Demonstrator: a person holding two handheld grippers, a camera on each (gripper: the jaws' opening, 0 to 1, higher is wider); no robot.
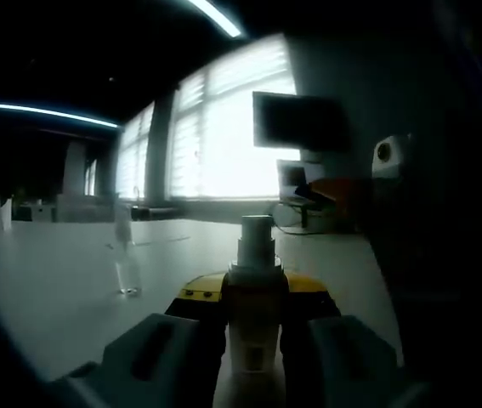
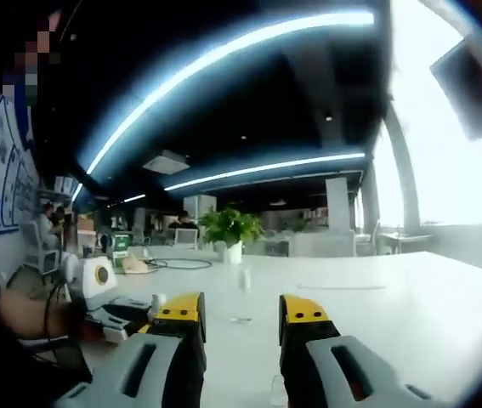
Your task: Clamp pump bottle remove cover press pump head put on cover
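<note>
Left gripper view: left gripper point(image 1: 253, 336) jaws closed on pump bottle point(image 1: 253, 293), upright btwn them, pump head up; clear cover point(image 1: 126, 255) stands on white table point(image 1: 53, 289) to the left, well apart. Right gripper view: right gripper point(image 2: 241, 327) jaws apart, nothing btwn them, over table; other gripper point(image 2: 96, 293) at left; potted plant point(image 2: 230, 231) far back

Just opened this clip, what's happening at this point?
A person is working with two handheld grippers at a white table. The left gripper is clamped on a pump bottle, held upright; a clear cover stands on the table beyond it. The right gripper is open and empty above the table.
</note>
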